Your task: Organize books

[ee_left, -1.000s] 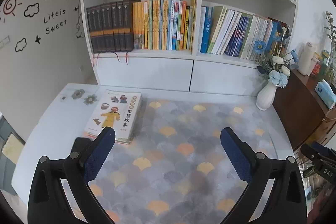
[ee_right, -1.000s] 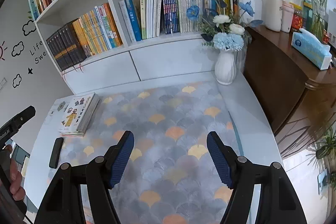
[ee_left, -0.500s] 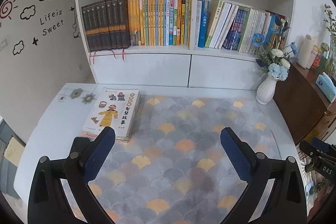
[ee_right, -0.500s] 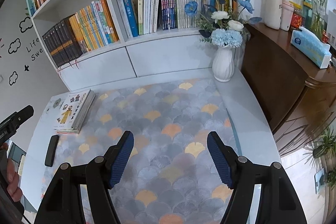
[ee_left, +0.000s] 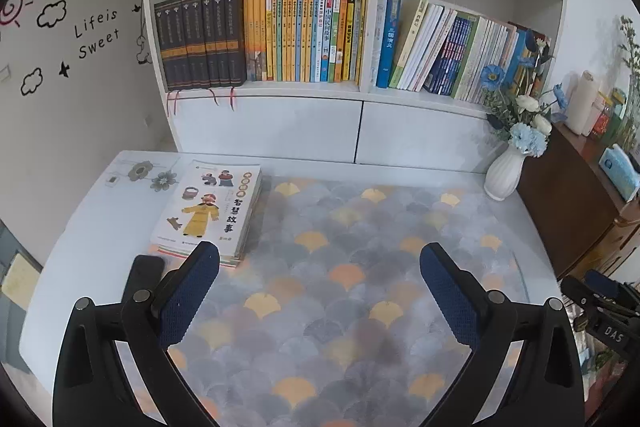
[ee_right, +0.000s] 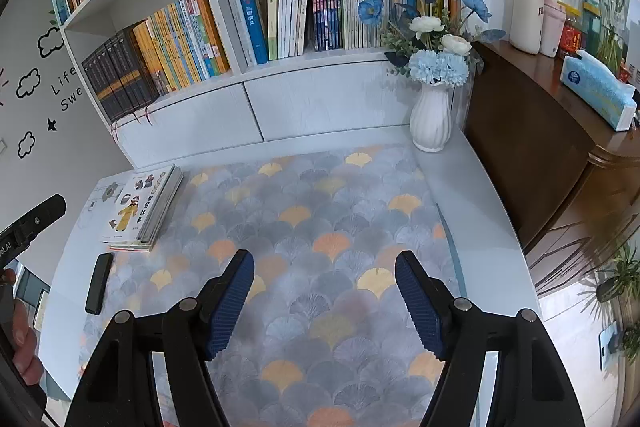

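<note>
While both the left gripper and right gripper hang spread and empty, the flat stack of thin, glossy white-covered picture books, left of centre, looks floppy and slippery, best pinched along its spine edge.

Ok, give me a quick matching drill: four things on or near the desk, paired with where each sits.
Things:
1. flat stack of picture books
2. ribbed white vase of blue flowers
3. slim black remote-like bar
4. blue tissue pack

Places:
A. brown wooden cabinet
B. desk's far right corner
C. desk's left side, by the shelf
D. desk's near left edge

Pairs: 1-C, 2-B, 3-D, 4-A
</note>
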Available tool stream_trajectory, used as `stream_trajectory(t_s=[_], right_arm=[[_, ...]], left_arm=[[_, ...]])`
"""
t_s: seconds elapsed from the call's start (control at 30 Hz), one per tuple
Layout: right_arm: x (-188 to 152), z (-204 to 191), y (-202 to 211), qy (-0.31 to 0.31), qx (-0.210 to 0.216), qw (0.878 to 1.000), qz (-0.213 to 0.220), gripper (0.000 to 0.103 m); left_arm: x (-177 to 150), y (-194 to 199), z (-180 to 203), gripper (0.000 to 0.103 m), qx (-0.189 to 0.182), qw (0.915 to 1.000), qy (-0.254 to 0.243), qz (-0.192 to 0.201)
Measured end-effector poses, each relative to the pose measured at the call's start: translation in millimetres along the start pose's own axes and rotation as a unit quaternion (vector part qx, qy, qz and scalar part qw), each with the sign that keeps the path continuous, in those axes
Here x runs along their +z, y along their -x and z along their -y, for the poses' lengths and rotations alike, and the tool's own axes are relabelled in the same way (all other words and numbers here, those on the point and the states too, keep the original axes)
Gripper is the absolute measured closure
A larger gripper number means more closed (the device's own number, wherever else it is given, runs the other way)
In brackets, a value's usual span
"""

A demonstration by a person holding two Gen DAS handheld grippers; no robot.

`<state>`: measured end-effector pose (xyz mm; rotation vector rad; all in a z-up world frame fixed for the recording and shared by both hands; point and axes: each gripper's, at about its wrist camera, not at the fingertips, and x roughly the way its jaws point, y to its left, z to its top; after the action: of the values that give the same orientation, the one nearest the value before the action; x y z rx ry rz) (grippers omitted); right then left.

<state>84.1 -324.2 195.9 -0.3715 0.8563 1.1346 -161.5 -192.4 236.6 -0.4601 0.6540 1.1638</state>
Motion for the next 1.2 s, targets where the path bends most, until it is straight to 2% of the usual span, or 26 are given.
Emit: stream_trajectory(t_s=[0.1,0.3,0.43,1.2], right_arm=[[1.0,-1.6,-1.6,0.006,0.005,1.000,-0.006,0.032],[0.6,-5.1,0.7,0.012,0.000,1.000,0.000,0.032],[0.7,-4.4,-3.8,0.013,0.001,1.000,-0.011,0.032],[-5.6,-0.3,-11.2,0.003,0.001,1.000,-0.026,0.032]], left_arm=[[-0.6,-1.0,3.0,0.003,0.011,0.9999,-0.008,0.001],[-0.6,-0.5,5.2,0.003,0.011,0.9998,-0.017,0.003],[-2.3,1.9,5.5,0.003,0.015,0.9997,-0.017,0.008],[-5.4,-6.0,8.5,0.003,-0.002,0.9998,-0.016,-0.008]])
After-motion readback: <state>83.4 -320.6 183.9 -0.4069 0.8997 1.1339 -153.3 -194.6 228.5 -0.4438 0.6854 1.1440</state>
